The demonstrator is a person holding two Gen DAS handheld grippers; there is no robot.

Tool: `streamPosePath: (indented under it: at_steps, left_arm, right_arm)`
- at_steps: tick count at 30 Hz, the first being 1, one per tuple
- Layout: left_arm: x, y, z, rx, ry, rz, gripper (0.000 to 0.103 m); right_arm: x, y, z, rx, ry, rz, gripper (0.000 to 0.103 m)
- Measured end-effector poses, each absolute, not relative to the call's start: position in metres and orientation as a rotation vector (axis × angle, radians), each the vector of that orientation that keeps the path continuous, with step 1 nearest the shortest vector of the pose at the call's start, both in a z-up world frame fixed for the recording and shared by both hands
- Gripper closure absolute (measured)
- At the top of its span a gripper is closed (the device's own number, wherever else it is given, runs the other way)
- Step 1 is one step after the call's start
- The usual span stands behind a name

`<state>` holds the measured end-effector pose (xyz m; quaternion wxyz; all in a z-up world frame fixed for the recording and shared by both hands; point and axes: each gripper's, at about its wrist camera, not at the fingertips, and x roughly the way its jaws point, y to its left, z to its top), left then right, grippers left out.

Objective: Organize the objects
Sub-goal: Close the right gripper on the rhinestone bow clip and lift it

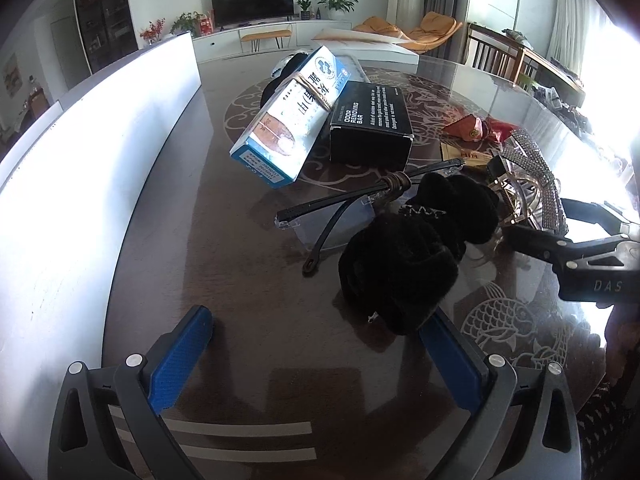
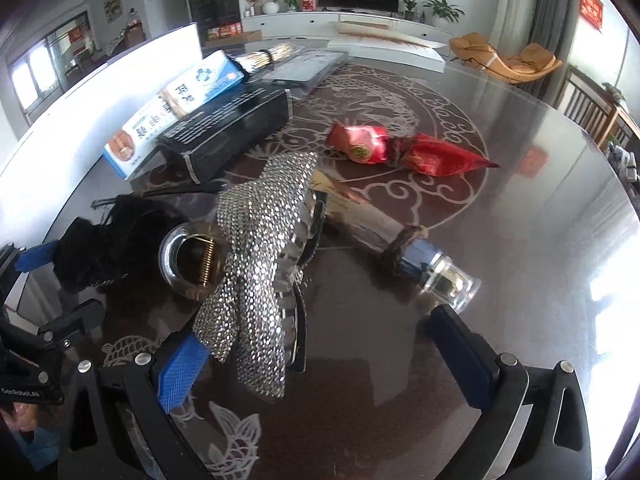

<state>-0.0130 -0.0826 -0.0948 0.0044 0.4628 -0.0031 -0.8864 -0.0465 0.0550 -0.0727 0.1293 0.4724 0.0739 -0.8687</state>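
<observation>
On the dark glass table, my left gripper (image 1: 320,332) is open, and a black fuzzy hair clip (image 1: 404,256) lies just ahead, touching its right finger (image 1: 448,360). My right gripper (image 2: 320,348) is open around a rhinestone bow hair claw (image 2: 256,264), whose lower end lies by the left finger (image 2: 180,368). A blue-white box (image 1: 288,120) leans on a black "Odor Removing Bar" box (image 1: 372,120). Folded glasses (image 1: 360,196) bound with a band lie on a clear case. A red candy-like pouch (image 2: 396,148) and a small bottle (image 2: 436,268) lie to the right.
A tall white board (image 1: 100,152) stands along the table's left side. A flat white box (image 2: 384,50) lies at the far edge. The table rim (image 2: 592,184) curves round at the right. A TV unit, plants and chairs stand beyond.
</observation>
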Motion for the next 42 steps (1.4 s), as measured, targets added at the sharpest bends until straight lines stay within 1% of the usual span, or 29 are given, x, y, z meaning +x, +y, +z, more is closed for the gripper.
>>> streamPosePath:
  at_steps: [5, 36, 42]
  left_arm:
    - [-0.016, -0.080, -0.095, 1.433, -0.004, -2.776, 0.000]
    - [-0.010, -0.077, -0.096, 1.502, -0.042, -2.800, 0.000]
    - [-0.011, -0.076, -0.095, 1.593, -0.062, -2.778, 0.000]
  right_arm:
    - [-0.050, 0.074, -0.072, 1.398, 0.164, -2.593, 0.000]
    - [-0.045, 0.075, -0.073, 1.371, 0.157, -2.621, 0.000]
    - [-0.045, 0.075, -0.073, 1.371, 0.157, -2.621, 0.000]
